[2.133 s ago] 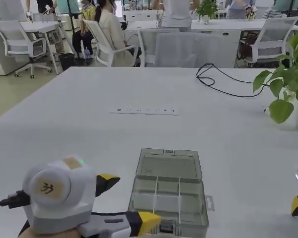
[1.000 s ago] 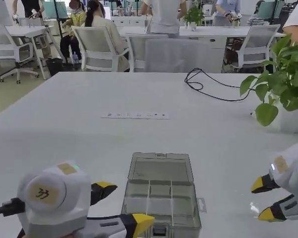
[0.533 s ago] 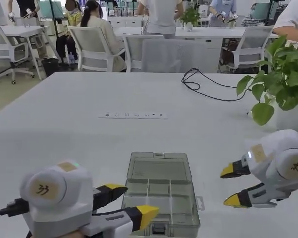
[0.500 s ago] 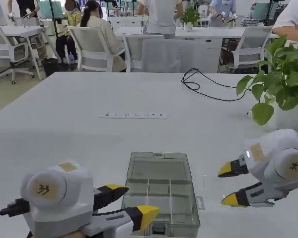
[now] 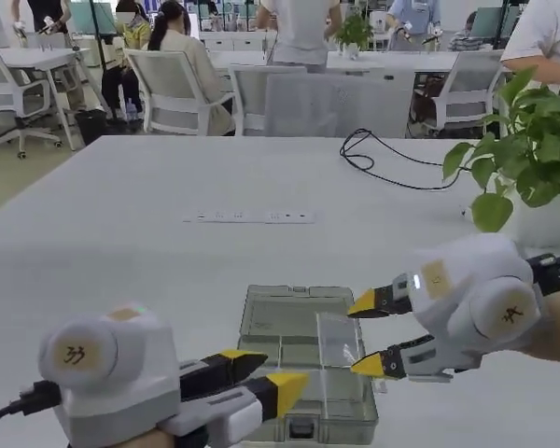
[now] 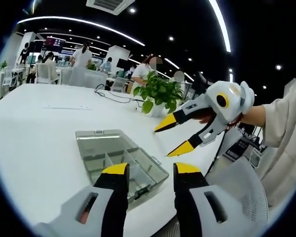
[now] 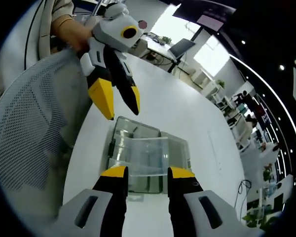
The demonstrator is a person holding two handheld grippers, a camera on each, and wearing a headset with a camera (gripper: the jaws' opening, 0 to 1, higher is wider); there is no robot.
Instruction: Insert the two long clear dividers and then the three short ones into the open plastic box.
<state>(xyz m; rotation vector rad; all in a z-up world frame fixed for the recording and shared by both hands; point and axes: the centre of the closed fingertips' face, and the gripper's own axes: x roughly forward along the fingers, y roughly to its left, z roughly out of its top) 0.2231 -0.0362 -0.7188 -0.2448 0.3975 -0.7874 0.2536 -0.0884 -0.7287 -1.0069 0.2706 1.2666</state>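
Right gripper view: the right gripper [image 7: 148,171] has its two jaws set against the two ends of one clear divider [image 7: 140,155], which spans the gap between them and is held flat above the open plastic box [image 7: 180,148]. In the head view the same gripper [image 5: 362,336] hangs over the right half of the box [image 5: 280,313], and the divider [image 5: 336,338] juts out leftward from its yellow tips, clear of the box floor.

The left gripper [image 5: 273,370] sits low at the near left corner of the box, its two jaws apart with nothing between them. In its own view it [image 6: 151,169] looks across the box [image 6: 96,136] at the right gripper [image 6: 167,142], which is raised beyond it. In the right gripper view the left gripper [image 7: 121,113] points down at the far edge of the box.

There is one box, grey and see-through, lying on the white table [image 5: 121,243] with its lid folded flat on the far side. Clear walls already stand in its base, at least one lengthwise and one crosswise; their full count cannot be told.

Farther out on the table are one built-in socket strip [image 5: 247,217], one looped black cable [image 5: 383,149] and one leafy potted plant [image 5: 527,159] at the right edge. Behind the table stand several white office chairs [image 5: 182,84], with people among them.
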